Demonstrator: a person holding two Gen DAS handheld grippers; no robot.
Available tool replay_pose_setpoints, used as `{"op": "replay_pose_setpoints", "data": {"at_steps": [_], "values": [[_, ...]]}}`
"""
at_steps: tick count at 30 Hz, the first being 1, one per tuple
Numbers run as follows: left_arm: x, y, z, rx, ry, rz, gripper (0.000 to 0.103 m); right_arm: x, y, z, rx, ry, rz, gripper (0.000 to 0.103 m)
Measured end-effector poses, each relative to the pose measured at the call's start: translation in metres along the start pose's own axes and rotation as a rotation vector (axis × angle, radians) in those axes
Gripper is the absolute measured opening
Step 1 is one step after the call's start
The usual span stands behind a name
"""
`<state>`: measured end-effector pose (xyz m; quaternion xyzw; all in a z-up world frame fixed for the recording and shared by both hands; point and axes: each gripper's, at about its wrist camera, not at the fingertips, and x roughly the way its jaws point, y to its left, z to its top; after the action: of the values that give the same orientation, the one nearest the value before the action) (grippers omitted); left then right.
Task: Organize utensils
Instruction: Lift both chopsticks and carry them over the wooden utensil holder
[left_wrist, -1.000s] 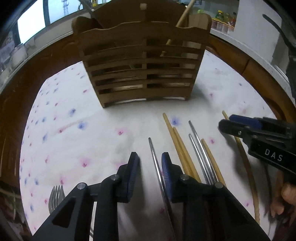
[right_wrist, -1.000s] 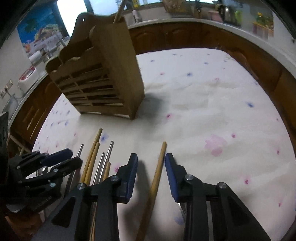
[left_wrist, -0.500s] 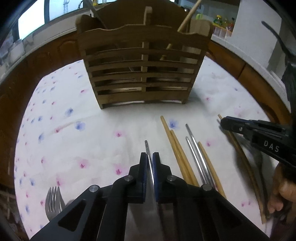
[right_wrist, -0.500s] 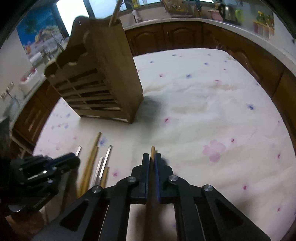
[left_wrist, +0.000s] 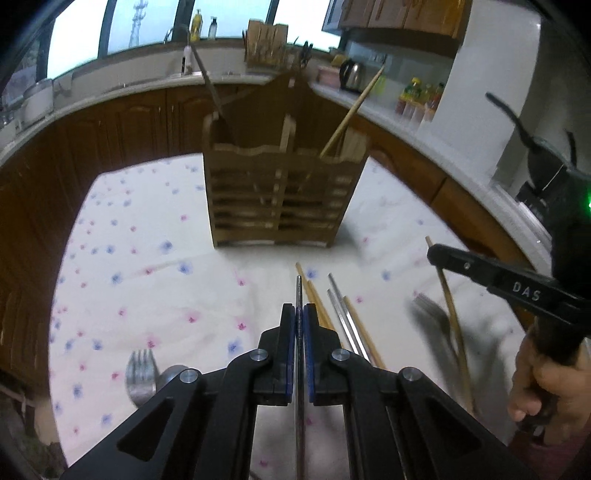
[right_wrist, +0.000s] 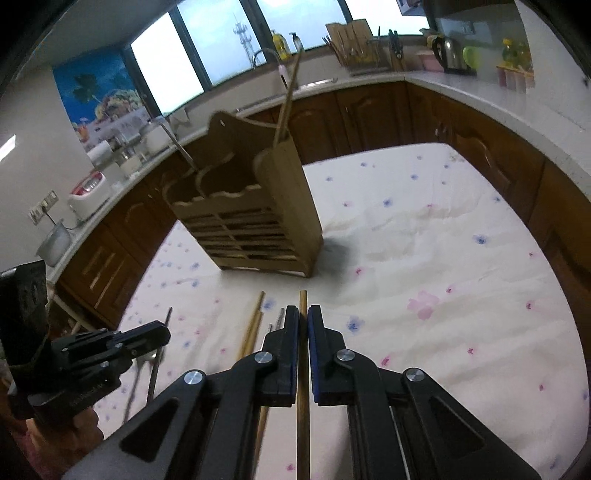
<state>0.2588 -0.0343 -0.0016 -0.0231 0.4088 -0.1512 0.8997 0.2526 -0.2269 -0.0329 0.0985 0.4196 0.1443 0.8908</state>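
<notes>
- Metal chopstick (left_wrist: 299, 291) clamped in left gripper (left_wrist: 299, 314), aimed toward wooden holder (left_wrist: 277, 199).
- Right gripper (right_wrist: 303, 314) pinches bamboo chopstick (right_wrist: 303, 301), likewise ready for slotting.

You have a white floral tablecloth (right_wrist: 424, 236) spread under everything. Behind it, dark wooden cabinets (right_wrist: 373, 114) curve under a pale countertop (right_wrist: 461, 83). On that countertop, an electric kettle (right_wrist: 448, 55) stands right of a knife block (right_wrist: 351, 40), a rice cooker (right_wrist: 88, 195) sits far left, and bottles (left_wrist: 419, 98) cluster at the right. Above the countertop, windows (right_wrist: 207, 48) show a distant tower (right_wrist: 240, 31).
</notes>
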Motion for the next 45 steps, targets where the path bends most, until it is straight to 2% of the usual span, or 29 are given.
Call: {"op": "replay_pose_setpoints", "data": {"at_steps": [12,18,31,45], "values": [[-0.098,-0.007,-0.014,0.014,-0.161,-0.024,0.003,-0.069,0.028,0.010,-0.035,-0.160,0.035,0.005],[-0.127,-0.005,-0.022,0.008,-0.223,-0.020,0.003,-0.100,0.044,0.017,-0.070,-0.246,0.034,0.005],[-0.146,0.003,-0.023,-0.010,-0.276,-0.017,0.003,-0.120,0.054,0.016,-0.083,-0.311,0.034,0.005],[-0.147,0.016,-0.012,-0.034,-0.317,-0.018,0.003,-0.125,0.051,0.029,-0.067,-0.367,0.031,0.005]]}}
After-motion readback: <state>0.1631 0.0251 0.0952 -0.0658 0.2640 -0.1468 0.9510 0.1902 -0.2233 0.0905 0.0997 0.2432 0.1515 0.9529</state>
